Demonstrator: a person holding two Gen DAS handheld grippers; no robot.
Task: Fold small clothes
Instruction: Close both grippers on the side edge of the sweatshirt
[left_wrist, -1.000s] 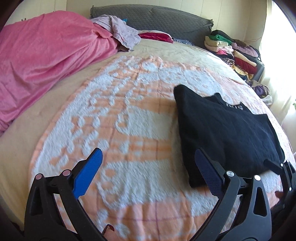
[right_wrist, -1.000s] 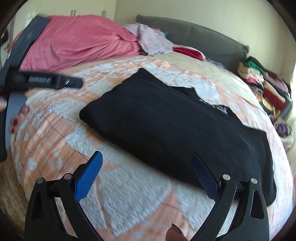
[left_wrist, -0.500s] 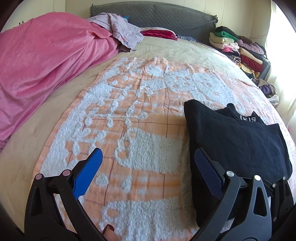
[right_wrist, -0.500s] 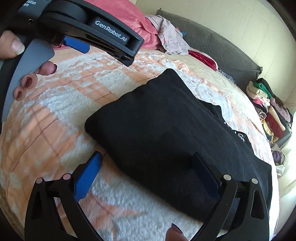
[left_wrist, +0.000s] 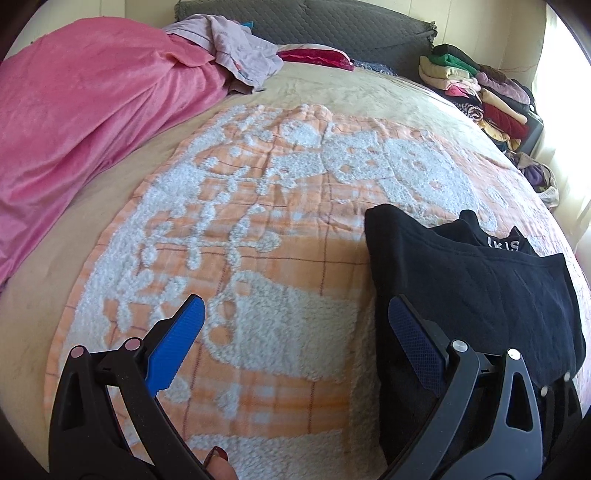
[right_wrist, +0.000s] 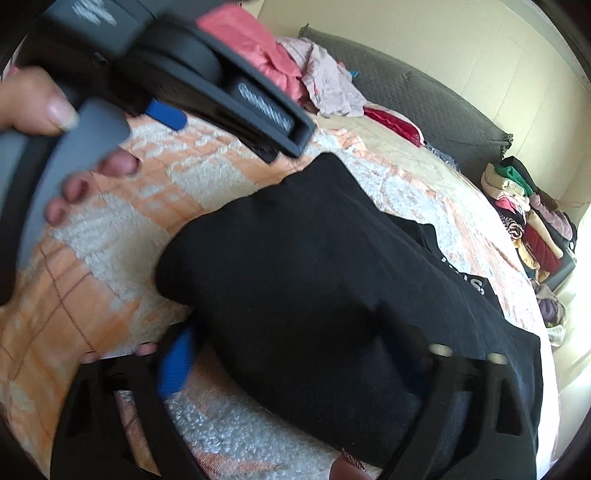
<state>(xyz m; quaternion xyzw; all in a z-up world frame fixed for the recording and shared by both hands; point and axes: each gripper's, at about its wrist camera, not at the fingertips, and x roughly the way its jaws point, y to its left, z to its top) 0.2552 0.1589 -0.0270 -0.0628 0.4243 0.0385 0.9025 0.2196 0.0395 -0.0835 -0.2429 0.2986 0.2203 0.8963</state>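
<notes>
Black garment (right_wrist: 314, 280) lies partly folded on the orange blanket (left_wrist: 258, 229) on the bed. Since 1 s ago our right gripper (right_wrist: 295, 365) has dropped w/ jaws apart astride its near edge; left gripper (left_wrist: 295, 332), jaws apart, has shifted beside it. Next fold looks imminent.

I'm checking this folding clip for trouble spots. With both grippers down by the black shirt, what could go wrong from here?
The right gripper is open around the near edge of the folded black shirt; closing there might pinch only the top layer, so the fold could fall open.

The orange blanket lies directly under that edge, so it might get caught along with the shirt.

The left gripper is open right beside it, so the two tools could bump.
</notes>
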